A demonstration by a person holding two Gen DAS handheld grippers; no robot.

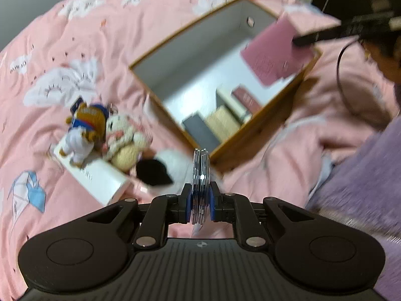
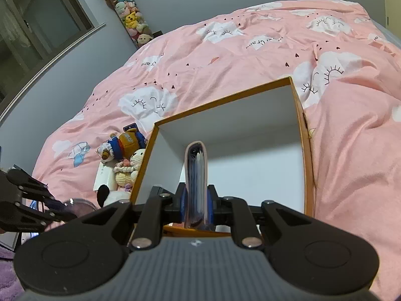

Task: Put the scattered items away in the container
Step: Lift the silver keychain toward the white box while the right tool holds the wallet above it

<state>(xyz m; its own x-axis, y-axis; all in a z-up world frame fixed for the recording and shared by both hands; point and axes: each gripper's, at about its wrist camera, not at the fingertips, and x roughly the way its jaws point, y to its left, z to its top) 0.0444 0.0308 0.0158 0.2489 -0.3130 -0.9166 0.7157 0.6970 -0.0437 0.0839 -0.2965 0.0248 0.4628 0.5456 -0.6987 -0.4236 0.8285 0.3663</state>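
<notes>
The right gripper (image 2: pixel 196 210) holds its fingers clamped on a pink booklet (image 2: pixel 196 175), upright above the open box (image 2: pixel 304 150), nearer than the left gripper (image 1: pixel 200 200), whose fingers pinch a round clear disc (image 1: pixel 200 173) beside the box's corner.

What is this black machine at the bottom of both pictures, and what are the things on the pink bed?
No robot: a person holds one two-finger gripper in each hand, each with its own camera. The left gripper is shut on a stack of shiny round discs. The right gripper is shut on a pink card holder over the open box. On the pink bedcover beside the box lie a white box, a bear toy and a knitted doll.
</notes>
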